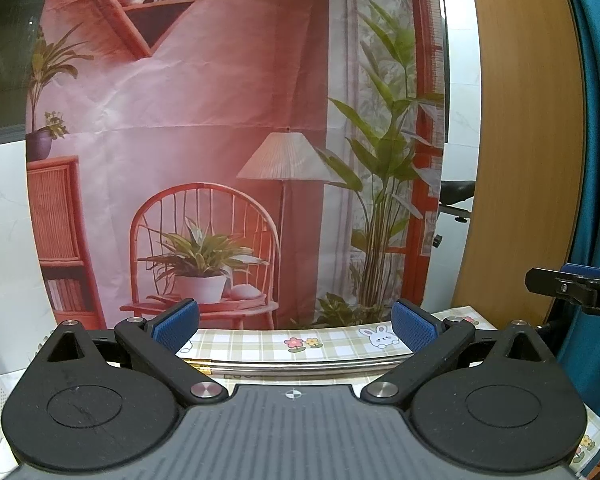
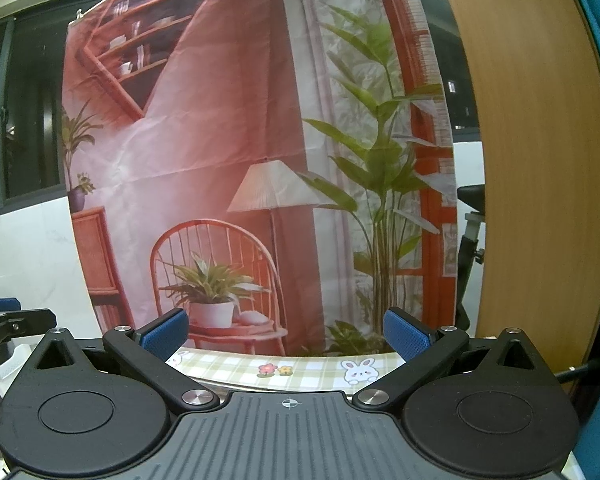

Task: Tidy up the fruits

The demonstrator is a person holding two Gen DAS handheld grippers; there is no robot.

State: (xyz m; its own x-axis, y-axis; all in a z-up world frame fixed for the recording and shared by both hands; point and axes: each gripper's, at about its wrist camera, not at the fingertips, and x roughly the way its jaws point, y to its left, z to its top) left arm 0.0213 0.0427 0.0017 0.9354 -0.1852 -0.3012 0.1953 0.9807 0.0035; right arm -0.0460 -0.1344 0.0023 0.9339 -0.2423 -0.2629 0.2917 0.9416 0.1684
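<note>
Holding both grippers up level with the far edge of the table, and honestly no fruit shows in either wrist view, so I can't say where it sits or how it looks. My left gripper (image 1: 296,322) has its blue pads spread wide apart with nothing between them, and my right gripper (image 2: 286,330) is the same, wide apart and bare.

Using the checked tablecloth (image 1: 332,346) as the landmark: it's green and cream with little flowers and a white bunny printed on it, and only a thin strip of it shows past my fingers. Right behind it hangs a printed backdrop (image 1: 220,120) of a pink room with a red chair, a lamp and potted plants. Just right of that stands a wooden panel (image 1: 528,140), with teal fabric past it.

From the left wrist view, the tip of the right gripper pokes in at the right edge above the cloth. A metal rim runs along the cloth's near side, mostly hidden under the gripper body, so I can't tell what it belongs to.
</note>
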